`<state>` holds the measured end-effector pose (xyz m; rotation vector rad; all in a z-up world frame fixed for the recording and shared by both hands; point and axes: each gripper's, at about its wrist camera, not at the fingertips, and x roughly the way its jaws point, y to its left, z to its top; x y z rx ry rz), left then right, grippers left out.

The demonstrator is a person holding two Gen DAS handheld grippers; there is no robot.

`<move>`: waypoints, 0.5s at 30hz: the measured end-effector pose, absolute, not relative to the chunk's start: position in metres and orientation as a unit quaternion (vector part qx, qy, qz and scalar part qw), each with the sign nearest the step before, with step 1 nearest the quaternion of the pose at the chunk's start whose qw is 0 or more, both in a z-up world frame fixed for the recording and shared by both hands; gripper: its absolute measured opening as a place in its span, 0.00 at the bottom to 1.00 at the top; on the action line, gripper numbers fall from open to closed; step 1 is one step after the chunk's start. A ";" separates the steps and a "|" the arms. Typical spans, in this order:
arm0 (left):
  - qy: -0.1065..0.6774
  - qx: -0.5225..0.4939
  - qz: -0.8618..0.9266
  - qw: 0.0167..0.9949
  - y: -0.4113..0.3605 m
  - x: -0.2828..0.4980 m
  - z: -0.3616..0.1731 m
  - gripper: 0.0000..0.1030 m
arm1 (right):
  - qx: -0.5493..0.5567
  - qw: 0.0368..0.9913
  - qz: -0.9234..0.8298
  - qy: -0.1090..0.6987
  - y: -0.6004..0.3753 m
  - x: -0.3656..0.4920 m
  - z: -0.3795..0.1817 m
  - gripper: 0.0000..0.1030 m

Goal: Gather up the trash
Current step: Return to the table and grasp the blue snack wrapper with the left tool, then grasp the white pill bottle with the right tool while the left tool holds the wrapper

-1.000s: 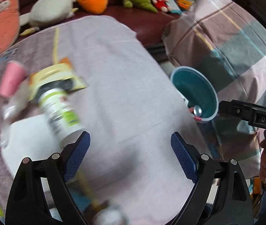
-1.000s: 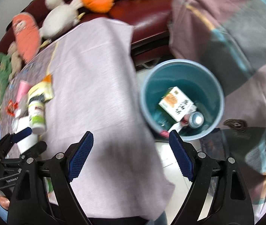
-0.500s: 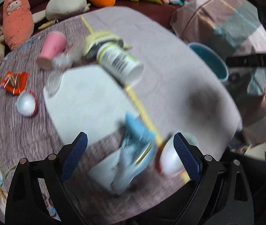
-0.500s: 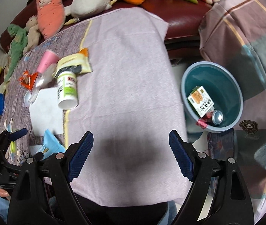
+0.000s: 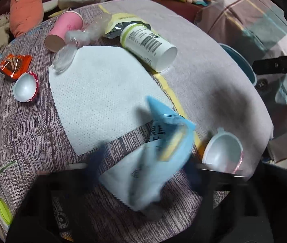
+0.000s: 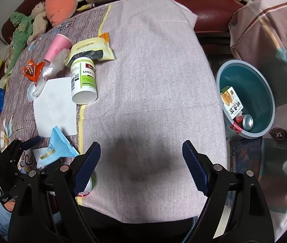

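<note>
A blue and white packet [image 5: 157, 147] [image 6: 60, 145] stands crumpled between the blurred fingers of my left gripper [image 5: 143, 168], whose jaws are closing and touch its two sides. Ahead of it on the table lie a white paper napkin [image 5: 103, 97], a white bottle [image 5: 147, 42] on its side, a yellow pouch [image 5: 121, 22], a pink cup [image 5: 64, 30], an orange wrapper [image 5: 15, 64] and two white half-shells [image 5: 25, 87] [image 5: 222, 154]. My right gripper [image 6: 141, 162] hangs open over bare cloth, nothing between its fingers. The teal bin [image 6: 250, 81] stands on the floor to the right.
The bin holds a carton [image 6: 231, 101] and a can [image 6: 247, 121]. Plush toys [image 6: 59, 2] line the dark red sofa behind the table. A plaid blanket [image 6: 274, 30] lies beyond the bin. The table's near edge is just under my right gripper.
The left view swung from the bin side over to the trash. Its jaws came in from wide apart onto the blue packet. The right gripper drew back, still open.
</note>
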<state>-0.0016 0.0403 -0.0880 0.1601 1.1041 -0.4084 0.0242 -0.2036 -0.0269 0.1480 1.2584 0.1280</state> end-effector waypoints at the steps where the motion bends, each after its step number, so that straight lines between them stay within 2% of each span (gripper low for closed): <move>1: 0.524 0.066 -0.194 0.827 0.041 0.000 -0.089 0.26 | 0.066 0.803 0.061 0.589 -0.201 0.026 -0.028 0.77; 3: 0.521 0.052 -0.184 0.832 0.045 0.003 -0.087 0.22 | 0.063 0.801 0.064 0.592 -0.197 0.030 -0.030 0.77; 15: 0.474 -0.061 -0.168 0.862 0.097 0.043 -0.032 0.22 | 0.052 0.799 0.097 0.591 -0.167 0.079 -0.026 0.77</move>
